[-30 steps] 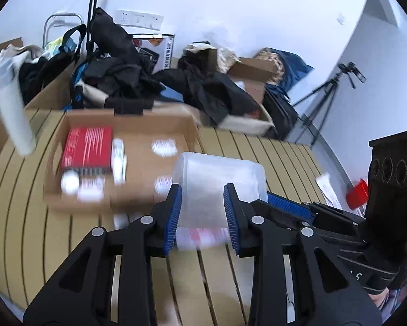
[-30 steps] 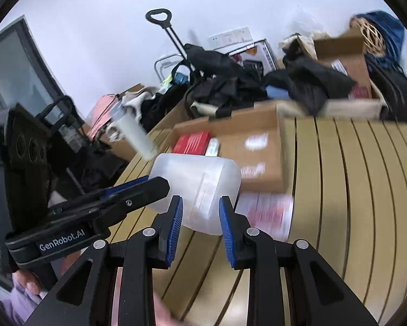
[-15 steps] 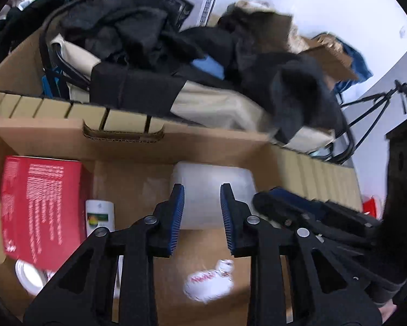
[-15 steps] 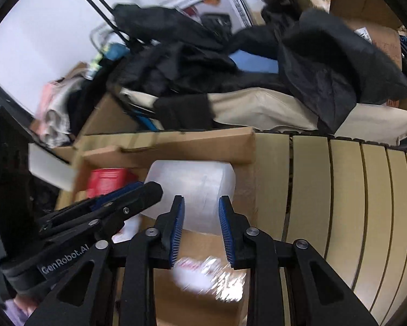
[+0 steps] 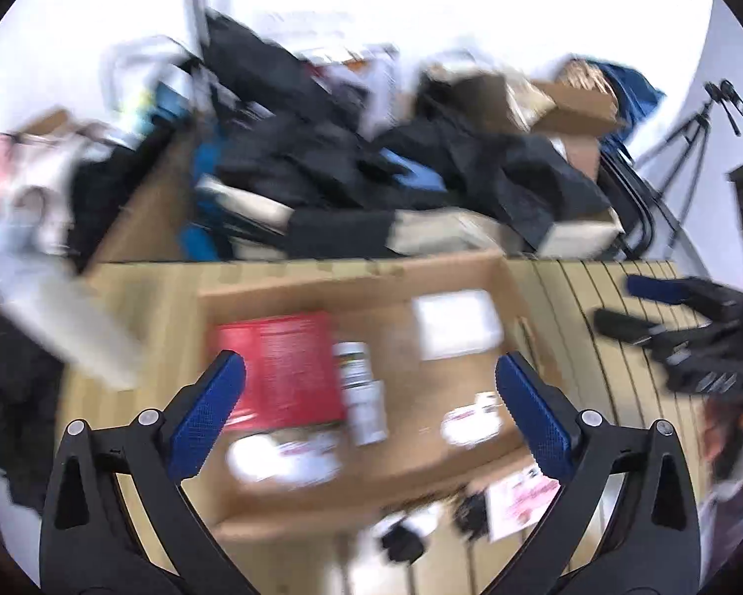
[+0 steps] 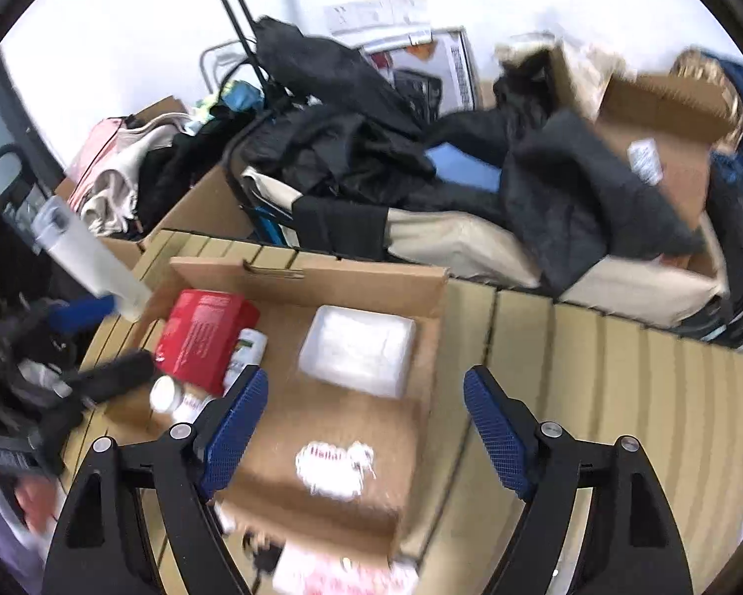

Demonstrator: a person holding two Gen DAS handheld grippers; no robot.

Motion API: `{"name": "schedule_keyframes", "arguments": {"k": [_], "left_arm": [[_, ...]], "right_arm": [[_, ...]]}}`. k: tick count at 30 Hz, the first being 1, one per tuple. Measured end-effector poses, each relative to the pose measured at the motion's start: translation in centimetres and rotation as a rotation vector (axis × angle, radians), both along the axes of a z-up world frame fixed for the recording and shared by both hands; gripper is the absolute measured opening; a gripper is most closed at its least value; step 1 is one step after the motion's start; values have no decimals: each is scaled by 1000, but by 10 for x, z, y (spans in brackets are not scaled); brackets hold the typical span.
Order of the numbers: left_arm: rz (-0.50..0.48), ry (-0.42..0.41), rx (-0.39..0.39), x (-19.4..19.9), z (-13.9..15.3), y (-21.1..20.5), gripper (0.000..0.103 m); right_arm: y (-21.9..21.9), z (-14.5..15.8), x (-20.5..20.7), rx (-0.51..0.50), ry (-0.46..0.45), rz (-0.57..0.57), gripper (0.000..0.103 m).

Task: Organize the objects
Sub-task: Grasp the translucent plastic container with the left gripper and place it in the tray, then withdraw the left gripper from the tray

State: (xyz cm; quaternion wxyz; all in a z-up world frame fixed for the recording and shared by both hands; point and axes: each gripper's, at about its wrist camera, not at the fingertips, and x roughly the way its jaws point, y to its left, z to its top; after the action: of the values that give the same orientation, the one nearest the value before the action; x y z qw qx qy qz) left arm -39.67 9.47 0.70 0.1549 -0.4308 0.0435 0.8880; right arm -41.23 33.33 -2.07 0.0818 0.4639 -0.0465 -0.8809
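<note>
A translucent white plastic container [image 6: 359, 349] lies in the far right corner of the shallow cardboard box [image 6: 322, 272]; it also shows in the left wrist view [image 5: 456, 322]. A red box [image 6: 200, 332] and a small white bottle [image 6: 245, 352] lie in the same cardboard box [image 5: 351, 277], at its left. My left gripper [image 5: 369, 396] is open and empty above the box. My right gripper [image 6: 364, 414] is open and empty, a little back from the container. The left gripper also shows at the left edge of the right wrist view [image 6: 93, 342].
A tall white tumbler [image 6: 89, 258] stands left of the box. Loose packets [image 5: 520, 496] and small dark items [image 5: 406, 535] lie on the slatted table [image 6: 619, 396] in front of the box. Bags, clothes and cartons [image 6: 470, 173] are piled behind the table.
Both grippers have opened and let go of the plastic container, which now rests in the cardboard box. Both have pulled back and up from it.
</note>
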Motion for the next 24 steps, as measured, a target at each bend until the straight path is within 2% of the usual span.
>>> {"name": "schedule_keyframes", "arguments": {"k": [3, 6, 12, 17, 21, 24], "left_arm": [[23, 54, -101, 39, 38, -21, 102], [41, 108, -133, 82, 82, -38, 103], [107, 222, -122, 158, 168, -60, 103], [155, 241, -82, 196, 227, -72, 103], [171, 277, -57, 214, 246, -76, 103], [149, 234, -35, 213, 225, -71, 103]], "right_arm": [[6, 44, 38, 12, 47, 20, 84], [10, 85, 79, 36, 96, 43, 84], [13, 152, 156, 94, 177, 65, 84], [15, 207, 206, 130, 243, 82, 84], [19, 234, 232, 138, 275, 101, 84], [16, 225, 240, 105, 265, 124, 84]]}}
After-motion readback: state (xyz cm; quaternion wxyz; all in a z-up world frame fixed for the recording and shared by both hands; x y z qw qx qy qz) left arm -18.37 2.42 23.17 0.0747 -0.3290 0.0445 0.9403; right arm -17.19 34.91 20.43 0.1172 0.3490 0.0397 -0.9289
